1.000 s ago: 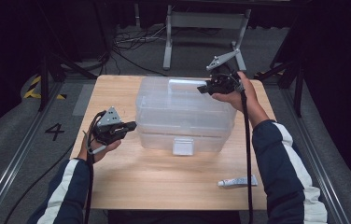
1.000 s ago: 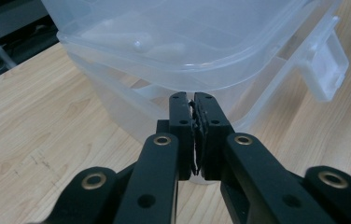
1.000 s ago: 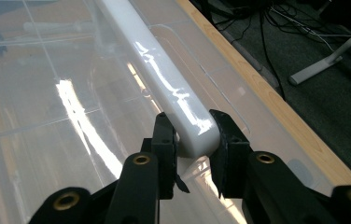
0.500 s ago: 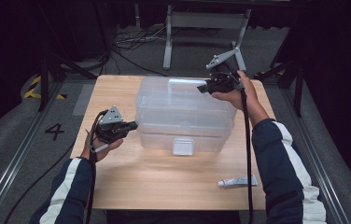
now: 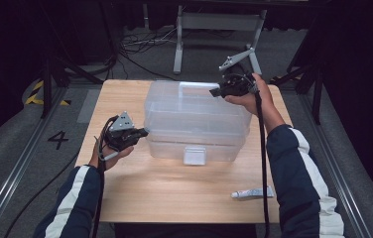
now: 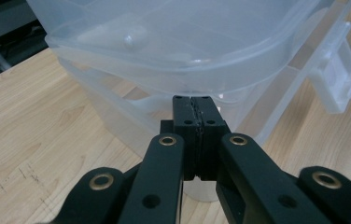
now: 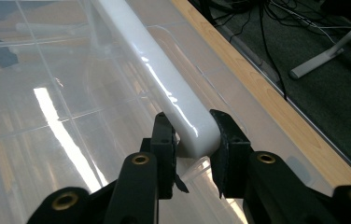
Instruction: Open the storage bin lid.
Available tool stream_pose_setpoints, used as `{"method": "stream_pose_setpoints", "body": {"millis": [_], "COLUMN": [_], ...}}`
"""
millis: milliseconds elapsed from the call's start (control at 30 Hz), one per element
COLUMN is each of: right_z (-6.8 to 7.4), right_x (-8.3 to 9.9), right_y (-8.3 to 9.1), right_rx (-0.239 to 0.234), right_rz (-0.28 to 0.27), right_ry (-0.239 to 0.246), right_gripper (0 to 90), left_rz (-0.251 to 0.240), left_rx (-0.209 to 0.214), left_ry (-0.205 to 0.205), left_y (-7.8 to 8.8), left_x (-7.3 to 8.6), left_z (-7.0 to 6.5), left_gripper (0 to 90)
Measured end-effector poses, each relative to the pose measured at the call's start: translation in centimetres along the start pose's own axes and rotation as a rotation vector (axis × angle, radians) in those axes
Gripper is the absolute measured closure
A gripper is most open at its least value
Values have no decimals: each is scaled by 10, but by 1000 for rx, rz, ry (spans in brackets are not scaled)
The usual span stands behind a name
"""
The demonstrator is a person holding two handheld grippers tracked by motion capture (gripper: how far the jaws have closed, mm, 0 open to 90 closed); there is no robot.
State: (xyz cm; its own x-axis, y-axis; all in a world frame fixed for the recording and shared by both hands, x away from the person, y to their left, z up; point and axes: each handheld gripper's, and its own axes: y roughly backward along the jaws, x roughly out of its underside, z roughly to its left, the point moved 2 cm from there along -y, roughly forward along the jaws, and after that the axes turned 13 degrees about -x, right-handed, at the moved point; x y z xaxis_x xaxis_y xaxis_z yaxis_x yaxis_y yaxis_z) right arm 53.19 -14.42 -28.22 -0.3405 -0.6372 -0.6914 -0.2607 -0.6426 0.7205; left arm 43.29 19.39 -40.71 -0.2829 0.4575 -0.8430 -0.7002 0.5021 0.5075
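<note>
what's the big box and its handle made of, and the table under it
The box looks like clear, glossy plastic: the table grain and inner dividers show through its walls, with bright glare on the lid. Its handle, clamped by the right gripper, seems opaque white plastic, smooth and shiny. The table looks like pale wood or wood-look laminate, matte, with visible grain.

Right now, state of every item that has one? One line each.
Clear plastic storage box: lid on, front latch down.
White box handle: lying flat on the lid.
Left claw: shut, empty, at the box's left end.
Right claw: shut on the handle's end.
Small white tube: lying flat on the table.
</note>
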Motion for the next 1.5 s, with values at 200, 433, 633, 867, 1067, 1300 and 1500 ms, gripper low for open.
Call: {"method": "stream_pose_setpoints", "body": {"millis": [200, 433, 633, 867, 1067, 1300, 1500], "right_z": [2, 8, 11, 15, 17, 12, 5], "right_x": [0, -1, 2, 13, 30, 56, 78], "right_y": [0, 3, 12, 31, 55, 72, 83], "right_rx": [13, 59, 92, 145, 169, 200, 223], "right_rz": [10, 10, -9, -44, -101, -128, -160], "right_ry": [0, 34, 40, 39, 27, 0, -25], "right_gripper": [727, 700, 627, 580, 563, 559, 554], "left_rz": [0, -1, 3, -10, -14, -12, -16], "left_rx": [-19, -27, -33, -44, -50, -49, -51], "left_ry": [-6, -7, -10, -14, -17, -19, -19], "left_y": [2, 4, 5, 5, 6, 6, 6], "left_x": [-2, -2, -2, -6, -9, -10, -11], "left_z": [1, 1, 1, 3, 3, 3, 4], "left_gripper": [898, 898, 899, 900, 900, 900, 900]}}
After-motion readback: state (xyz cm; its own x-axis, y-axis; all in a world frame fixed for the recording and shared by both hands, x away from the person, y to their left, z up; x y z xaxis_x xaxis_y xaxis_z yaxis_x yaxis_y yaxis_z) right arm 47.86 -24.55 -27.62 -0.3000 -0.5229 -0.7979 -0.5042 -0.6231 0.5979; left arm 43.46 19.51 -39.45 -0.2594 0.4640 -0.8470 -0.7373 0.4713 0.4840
